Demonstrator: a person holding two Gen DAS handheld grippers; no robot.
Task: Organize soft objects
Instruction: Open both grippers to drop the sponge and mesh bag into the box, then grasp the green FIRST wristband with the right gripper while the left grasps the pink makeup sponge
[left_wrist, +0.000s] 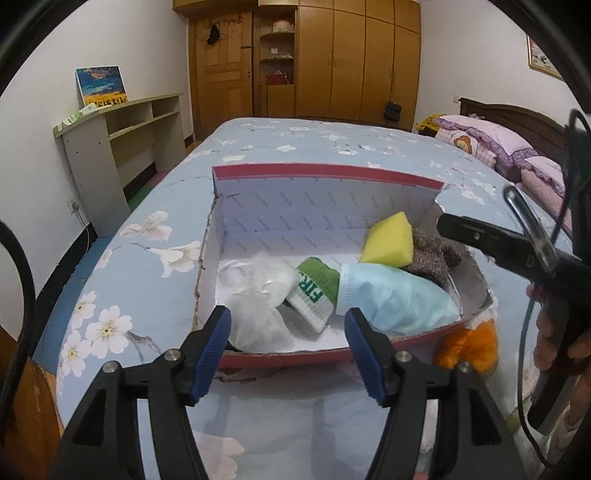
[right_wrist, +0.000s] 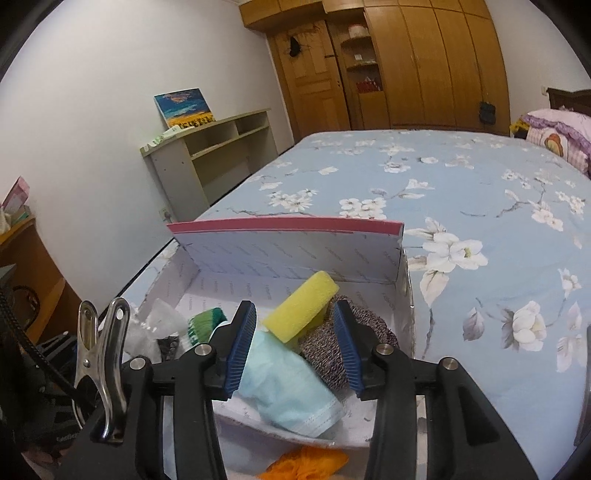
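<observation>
An open cardboard box (left_wrist: 325, 171) with a red rim lies on the blue flowered bed. Inside it are a white filmy bag (left_wrist: 255, 299), a green and white sock (left_wrist: 314, 295), a pale blue face mask (left_wrist: 395, 295), a yellow sponge (left_wrist: 388, 243) and a speckled knit piece (left_wrist: 432, 260). An orange fluffy thing (left_wrist: 469, 343) lies outside the box's near wall. My left gripper (left_wrist: 288, 317) hangs open above the near wall, holding nothing. My right gripper (right_wrist: 294, 308) is open over the mask (right_wrist: 284, 391), the sponge (right_wrist: 303, 306) and the knit piece (right_wrist: 328, 350); its pads press on nothing.
Pink pillows (left_wrist: 491, 144) lie at the bed's far right by a dark headboard. A beige shelf unit (left_wrist: 122, 136) stands against the left wall, wooden wardrobes (left_wrist: 351, 59) behind. A metal clip (right_wrist: 99, 350) sits on the left gripper's body. The bedspread (right_wrist: 461, 192) stretches beyond the box.
</observation>
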